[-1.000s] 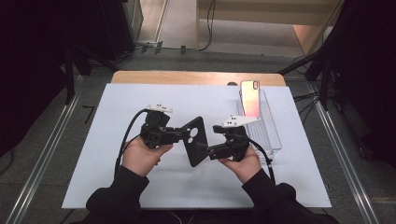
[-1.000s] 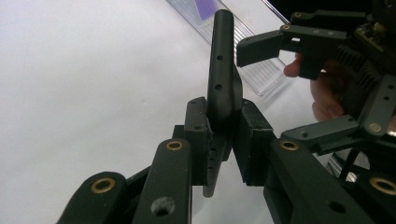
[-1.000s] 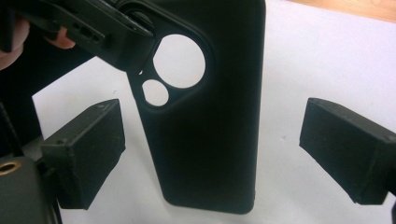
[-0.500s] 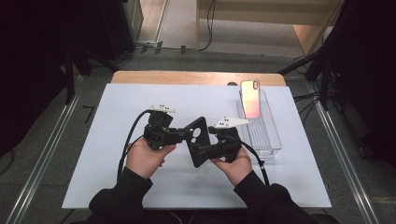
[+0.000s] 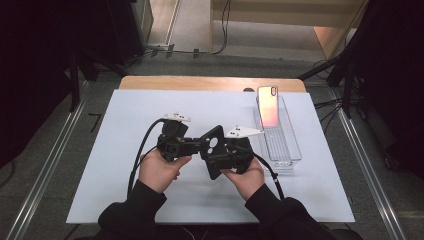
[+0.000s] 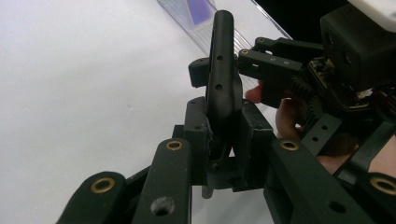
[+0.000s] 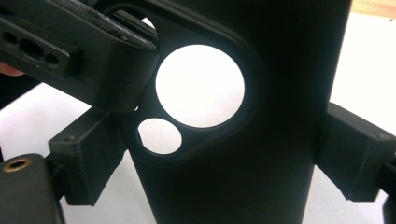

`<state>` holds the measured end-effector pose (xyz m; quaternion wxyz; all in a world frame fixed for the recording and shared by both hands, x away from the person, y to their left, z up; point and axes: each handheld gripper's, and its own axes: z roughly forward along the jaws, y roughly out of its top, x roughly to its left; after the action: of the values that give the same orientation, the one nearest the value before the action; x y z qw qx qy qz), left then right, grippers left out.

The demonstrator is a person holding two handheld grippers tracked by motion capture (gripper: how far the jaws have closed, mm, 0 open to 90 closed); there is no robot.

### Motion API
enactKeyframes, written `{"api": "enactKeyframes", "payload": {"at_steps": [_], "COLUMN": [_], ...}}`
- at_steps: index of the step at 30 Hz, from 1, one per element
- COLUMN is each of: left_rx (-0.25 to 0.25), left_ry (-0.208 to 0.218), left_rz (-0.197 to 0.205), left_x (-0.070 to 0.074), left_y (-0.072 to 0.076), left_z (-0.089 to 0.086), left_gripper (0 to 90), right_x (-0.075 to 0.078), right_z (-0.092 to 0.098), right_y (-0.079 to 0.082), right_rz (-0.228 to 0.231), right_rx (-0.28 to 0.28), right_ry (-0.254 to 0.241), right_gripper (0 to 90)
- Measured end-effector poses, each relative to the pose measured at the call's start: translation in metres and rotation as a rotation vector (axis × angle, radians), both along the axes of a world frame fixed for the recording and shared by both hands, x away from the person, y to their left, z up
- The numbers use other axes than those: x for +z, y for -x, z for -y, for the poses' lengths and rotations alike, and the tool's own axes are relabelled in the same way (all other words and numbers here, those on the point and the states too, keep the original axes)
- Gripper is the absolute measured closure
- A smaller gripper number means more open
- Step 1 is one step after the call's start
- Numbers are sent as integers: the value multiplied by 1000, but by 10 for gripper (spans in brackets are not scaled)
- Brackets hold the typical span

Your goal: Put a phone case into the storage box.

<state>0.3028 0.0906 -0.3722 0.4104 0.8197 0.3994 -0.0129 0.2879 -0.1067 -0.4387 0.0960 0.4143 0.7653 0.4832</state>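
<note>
Above the white table [image 5: 125,125], the left gripper [image 5: 197,146] clamps its jaws on the edge of a black phone case [image 5: 214,150], held in the air between both hands. The right gripper [image 5: 220,161] spans the case's width, its jaws having just closed further, touching both sides. Farther right, a smartphone [image 5: 268,106] rests in a clear tray [image 5: 287,150].

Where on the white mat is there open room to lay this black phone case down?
The white mat is bare on its left half and along the far edge. It is crowded at the right, where the clear tray holds a phone, and in the middle around the phone case.
</note>
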Motion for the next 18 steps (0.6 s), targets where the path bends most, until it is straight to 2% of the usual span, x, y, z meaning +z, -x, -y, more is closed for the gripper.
{"api": "enactKeyframes", "payload": {"at_steps": [7,8,9,12,15,18], "left_rx": [-5,-2,2,6,-5,-21], "left_ry": [14,2,-1,13,38,70], "left_rz": [16,33,33,38,31,43], "left_x": [4,7,9,16,20,23], "left_y": [1,1,2,3,2,3], "left_z": [-2,-3,-3,-9,-14,-20], "left_gripper": [756,726,661,548,484,433], "right_x": [4,5,5,4,3,4], "right_z": [1,1,1,5,11,18], "right_y": [2,2,2,0,-3,-8], "right_rz": [21,24,22,12,2,-6], "right_rx": [13,11,14,16,4,2], "right_ry": [8,8,10,19,14,3], "right_gripper": [114,114,114,115,115,116]}}
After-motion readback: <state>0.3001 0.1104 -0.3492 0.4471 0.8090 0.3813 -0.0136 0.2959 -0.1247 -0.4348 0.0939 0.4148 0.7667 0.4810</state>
